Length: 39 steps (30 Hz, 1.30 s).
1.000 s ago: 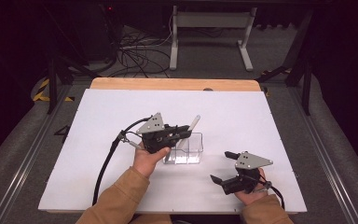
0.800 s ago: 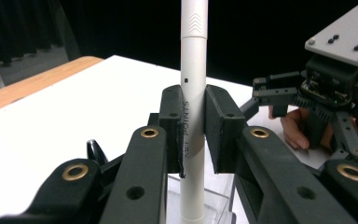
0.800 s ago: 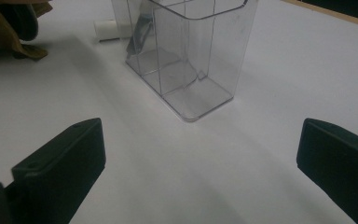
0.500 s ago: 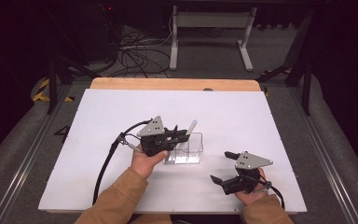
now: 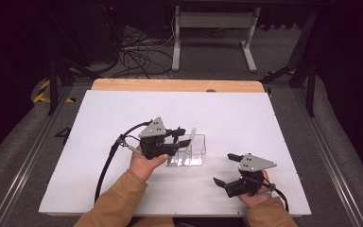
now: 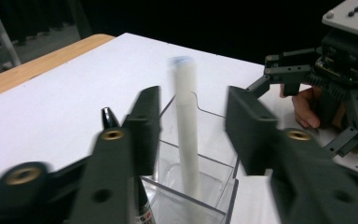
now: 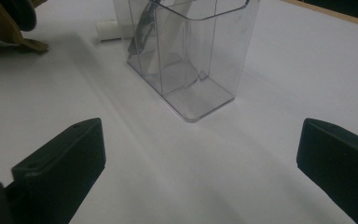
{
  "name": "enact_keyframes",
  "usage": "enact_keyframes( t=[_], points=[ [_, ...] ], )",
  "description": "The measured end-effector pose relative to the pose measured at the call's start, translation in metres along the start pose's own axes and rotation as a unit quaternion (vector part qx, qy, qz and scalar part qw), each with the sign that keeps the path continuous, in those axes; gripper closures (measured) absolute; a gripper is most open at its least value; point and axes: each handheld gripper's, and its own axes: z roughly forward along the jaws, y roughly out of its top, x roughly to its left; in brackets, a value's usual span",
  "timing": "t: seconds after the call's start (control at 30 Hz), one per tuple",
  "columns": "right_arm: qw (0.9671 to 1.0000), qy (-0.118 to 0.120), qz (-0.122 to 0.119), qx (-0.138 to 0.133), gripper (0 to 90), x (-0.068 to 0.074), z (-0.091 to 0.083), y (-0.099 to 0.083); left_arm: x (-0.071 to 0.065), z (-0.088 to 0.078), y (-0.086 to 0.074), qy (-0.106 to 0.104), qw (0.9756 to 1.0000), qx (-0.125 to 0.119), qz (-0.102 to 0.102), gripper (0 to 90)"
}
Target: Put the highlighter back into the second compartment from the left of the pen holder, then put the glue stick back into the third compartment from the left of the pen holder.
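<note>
Near the middle of the white table (image 5: pixel 264 123), the clear plastic holder (image 5: pixel 192 151) stands upright with a white marker (image 6: pixel 186 126) leaning in one of its compartments; its lower end is blurred behind the plastic. The left gripper (image 6: pixel 191 121) hovers just above the holder, and its jaws have just been opening: they now stand released on either side of the marker, with gaps visible, not pressing it. A dark pen (image 6: pixel 108 119) sits in the holder too, mostly hidden behind the left jaw. The right gripper (image 7: pixel 198 154) rests apart on the table, jaws spread wide and empty, facing the holder.
</note>
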Motion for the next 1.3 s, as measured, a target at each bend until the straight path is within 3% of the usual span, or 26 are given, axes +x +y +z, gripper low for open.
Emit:
enact_keyframes(
  t=[0.2,0.43,0.57,0.77,1.3],
  points=[
    [1.0000,0.001,0.000,-0.002,1.4,0.000,0.000,0.000,-0.003,-0.018,0.012,0.026,0.9995,-0.019,-0.006,32.2],
    [1.0000,0.000,-0.001,-0.003,1.4,0.000,0.000,0.000,-0.002,-0.044,0.025,0.055,0.9984,-0.010,-0.008,23.9],
    [1.0000,-0.001,-0.001,-0.001,1.4,0.000,0.000,0.000,0.002,-0.052,0.025,0.071,0.9973,0.004,-0.019,22.1],
    [1.0000,0.000,0.002,-0.004,1.4,-0.001,-0.001,0.000,0.002,-0.063,0.022,0.097,0.9948,0.024,-0.017,20.9],
    [0.9999,-0.003,0.003,-0.009,1.1,-0.002,-0.002,-0.001,0.001,-0.084,0.007,0.113,0.9912,0.064,-0.028,22.1]
  ],
)
